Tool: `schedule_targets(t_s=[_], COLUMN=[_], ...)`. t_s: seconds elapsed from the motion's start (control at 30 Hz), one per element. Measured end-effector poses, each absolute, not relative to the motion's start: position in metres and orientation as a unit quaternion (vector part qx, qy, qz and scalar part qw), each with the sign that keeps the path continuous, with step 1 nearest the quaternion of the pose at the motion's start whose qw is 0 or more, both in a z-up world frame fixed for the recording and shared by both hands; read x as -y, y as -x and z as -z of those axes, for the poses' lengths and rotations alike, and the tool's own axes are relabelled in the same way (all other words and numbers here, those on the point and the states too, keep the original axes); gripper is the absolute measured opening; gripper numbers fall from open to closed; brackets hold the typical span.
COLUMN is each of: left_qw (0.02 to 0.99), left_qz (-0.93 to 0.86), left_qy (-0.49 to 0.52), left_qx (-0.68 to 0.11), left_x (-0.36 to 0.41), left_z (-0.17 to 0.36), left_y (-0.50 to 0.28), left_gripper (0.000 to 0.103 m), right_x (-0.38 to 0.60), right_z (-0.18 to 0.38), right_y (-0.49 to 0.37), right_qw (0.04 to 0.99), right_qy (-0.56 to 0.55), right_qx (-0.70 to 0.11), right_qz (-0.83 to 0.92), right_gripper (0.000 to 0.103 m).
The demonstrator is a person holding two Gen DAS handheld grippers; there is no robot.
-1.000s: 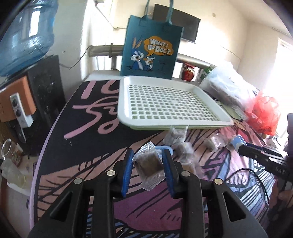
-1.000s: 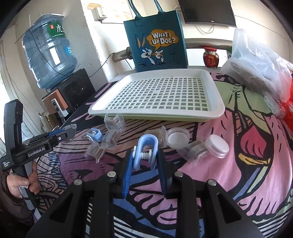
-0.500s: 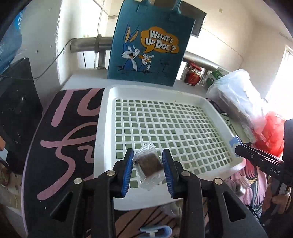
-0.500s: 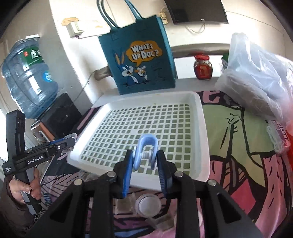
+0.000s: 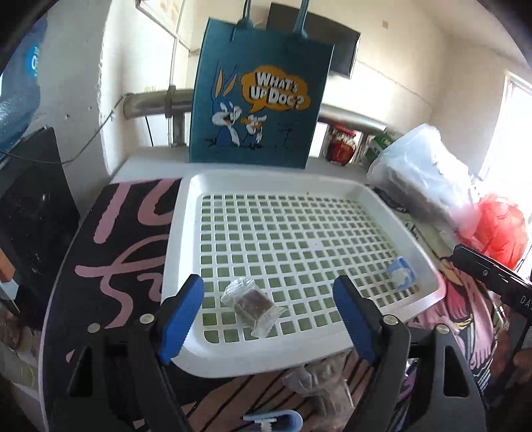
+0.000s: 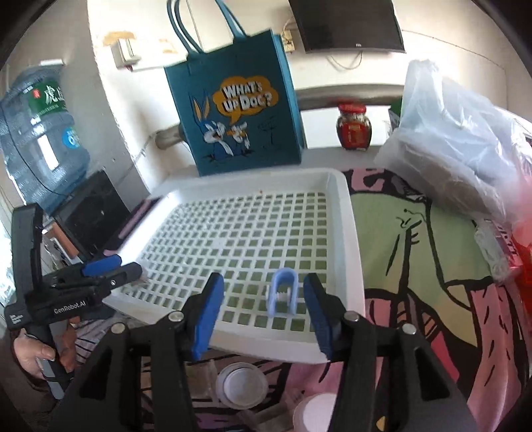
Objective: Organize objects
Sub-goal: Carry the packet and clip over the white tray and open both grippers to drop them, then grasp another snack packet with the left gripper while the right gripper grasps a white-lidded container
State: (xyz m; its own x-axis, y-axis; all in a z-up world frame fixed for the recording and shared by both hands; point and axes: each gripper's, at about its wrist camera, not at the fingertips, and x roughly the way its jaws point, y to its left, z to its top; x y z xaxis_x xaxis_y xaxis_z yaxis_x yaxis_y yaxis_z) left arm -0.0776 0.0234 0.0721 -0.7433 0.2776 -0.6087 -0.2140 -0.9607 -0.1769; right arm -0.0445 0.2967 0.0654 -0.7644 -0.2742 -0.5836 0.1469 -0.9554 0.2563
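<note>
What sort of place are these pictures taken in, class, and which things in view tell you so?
Probably a lived-in home room, not a lab: a large water-cooler bottle, a wall-mounted television, a cartoon tote bag and a red-lidded jar stand around a table with a patterned tablecloth.

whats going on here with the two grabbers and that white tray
A person is sorting small items into the white slotted tray with a handheld gripper in each hand. The left gripper is opening over a clear-wrapped brown block lying in the tray. The right gripper is opening around a pale blue clip, also in the tray. More packets and small lidded jars wait on the patterned tablecloth.
</note>
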Motion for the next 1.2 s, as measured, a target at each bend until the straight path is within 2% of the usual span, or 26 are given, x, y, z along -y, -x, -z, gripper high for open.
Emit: schedule_targets(t_s=[0.07,0.13,0.2,0.37,0.53,0.67,0.77,1.03,1.1,1.17,1.2], left_qw=[0.13,0.127,0.12,0.118,0.129,0.147,0.16,0.188,0.189,0.19,0.19], left_qz=[-0.944,-0.956,-0.964,-0.958,-0.926,-0.912,-0.906,-0.892,-0.886,-0.879,-0.881], left_qy=[0.299,0.257,0.23,0.254,0.347,0.376,0.387,0.41,0.422,0.437,0.433], left_qx=[0.055,0.06,0.058,0.069,0.077,0.068,0.055,-0.001,-0.006,-0.006,-0.005], left_x=[-0.015,-0.006,0.002,0.014,0.011,-0.003,-0.017,-0.054,-0.056,-0.057,-0.057], left_z=[-0.088,-0.1,-0.105,-0.087,-0.05,-0.038,-0.035,-0.019,-0.015,-0.01,-0.012], left_y=[0.059,0.038,0.02,0.003,0.002,-0.008,-0.016,-0.019,-0.016,-0.012,-0.012], left_gripper=[0.095,0.1,0.103,0.103,0.103,0.103,0.103,0.101,0.095,0.084,0.082], right_x=[-0.306,-0.317,-0.325,-0.331,-0.339,-0.341,-0.343,-0.344,-0.34,-0.335,-0.334], right_z=[-0.085,-0.099,-0.11,-0.113,-0.086,-0.061,-0.046,-0.024,-0.022,-0.019,-0.017], right_y=[0.017,-0.008,-0.034,-0.065,-0.062,-0.057,-0.048,-0.022,-0.018,-0.014,-0.011], right_qw=[0.113,0.109,0.1,0.073,0.051,0.06,0.072,0.069,0.074,0.077,0.08], right_qy=[-0.277,-0.232,-0.187,-0.164,-0.23,-0.285,-0.318,-0.382,-0.39,-0.403,-0.41], right_qx=[0.108,0.114,0.114,0.088,0.077,0.082,0.106,0.125,0.119,0.111,0.112], right_qz=[0.948,0.96,0.971,0.98,0.969,0.953,0.939,0.913,0.91,0.905,0.902], right_gripper=[0.059,0.072,0.077,0.077,0.077,0.077,0.076,0.058,0.057,0.053,0.05])
